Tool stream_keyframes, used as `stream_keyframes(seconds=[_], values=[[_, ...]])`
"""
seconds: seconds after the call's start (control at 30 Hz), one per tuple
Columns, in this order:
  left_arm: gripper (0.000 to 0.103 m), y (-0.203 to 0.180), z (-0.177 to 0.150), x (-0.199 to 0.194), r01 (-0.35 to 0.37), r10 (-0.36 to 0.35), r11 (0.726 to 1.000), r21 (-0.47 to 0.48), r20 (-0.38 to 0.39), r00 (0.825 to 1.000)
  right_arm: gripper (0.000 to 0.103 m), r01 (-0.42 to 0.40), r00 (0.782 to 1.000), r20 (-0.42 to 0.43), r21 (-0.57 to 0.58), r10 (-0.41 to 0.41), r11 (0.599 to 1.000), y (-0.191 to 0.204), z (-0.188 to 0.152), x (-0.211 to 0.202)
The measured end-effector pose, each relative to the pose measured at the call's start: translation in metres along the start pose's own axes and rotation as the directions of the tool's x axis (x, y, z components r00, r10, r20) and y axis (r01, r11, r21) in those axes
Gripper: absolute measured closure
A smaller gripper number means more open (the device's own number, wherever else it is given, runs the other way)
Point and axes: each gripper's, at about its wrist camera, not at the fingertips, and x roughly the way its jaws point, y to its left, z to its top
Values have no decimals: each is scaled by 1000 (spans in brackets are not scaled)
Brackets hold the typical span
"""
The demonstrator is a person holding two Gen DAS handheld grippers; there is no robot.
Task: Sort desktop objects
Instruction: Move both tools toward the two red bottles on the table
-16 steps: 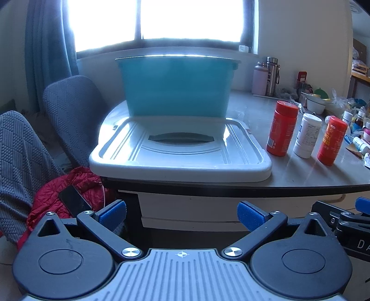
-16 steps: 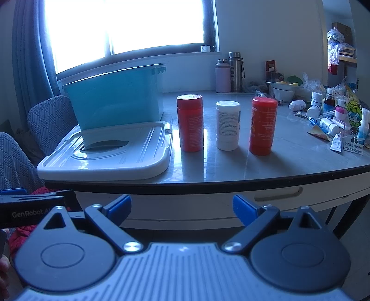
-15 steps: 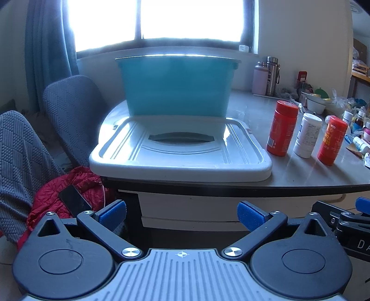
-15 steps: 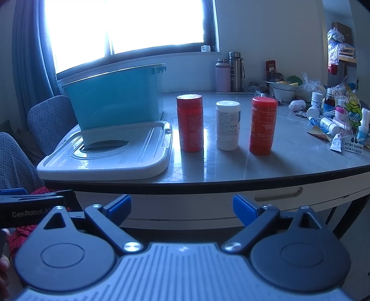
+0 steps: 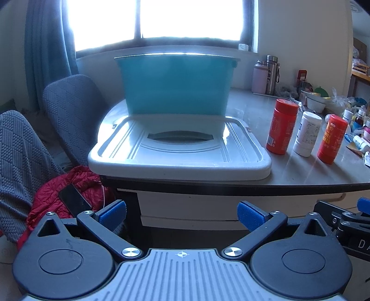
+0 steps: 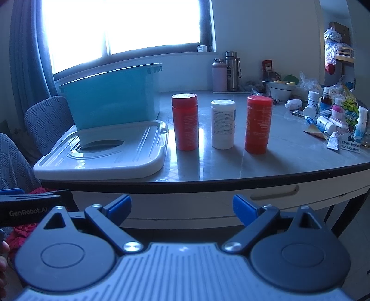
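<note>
With both grippers' fingers apart and empty below the table [image 6: 289, 159] edge, the right gripper [image 6: 182, 203] should rise toward 12 o'clock, straddle the white bottle [image 6: 223, 123] between two red bottles, squeezing mid-body.

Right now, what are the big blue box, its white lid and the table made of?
The blue box looks like see-through plastic, since light glows through it. The white lid seems glossy molded plastic with ridges. The tabletop looks polished, maybe stone or laminate, because the bottles reflect in it.

Blown-out window [image 5: 189, 18] backlight, dim foreground, fisheye edges
</note>
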Motion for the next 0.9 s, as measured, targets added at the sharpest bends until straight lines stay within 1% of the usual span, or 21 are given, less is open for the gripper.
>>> stream_keyframes(seconds=[0.2, 0.5, 0.7, 0.9], values=[[2, 0, -3, -1, 36, -36, 999, -37, -1, 999, 8, 21, 1000, 4, 7, -21, 1000, -5, 0, -2], [2, -20, -2, -1, 45, -45, 999, 5, 12, 999, 8, 47, 999, 12, 17, -48, 999, -20, 3, -1], [2, -30, 3, 2, 28, -28, 1000, -4, 3, 1000, 8, 70, 997, 17, 30, -70, 997, -33, 5, -2], [2, -43, 10, 7, 48, -48, 999, 5, -4, 999, 8, 90, 996, 17, 40, -91, 995, -46, 8, 1]])
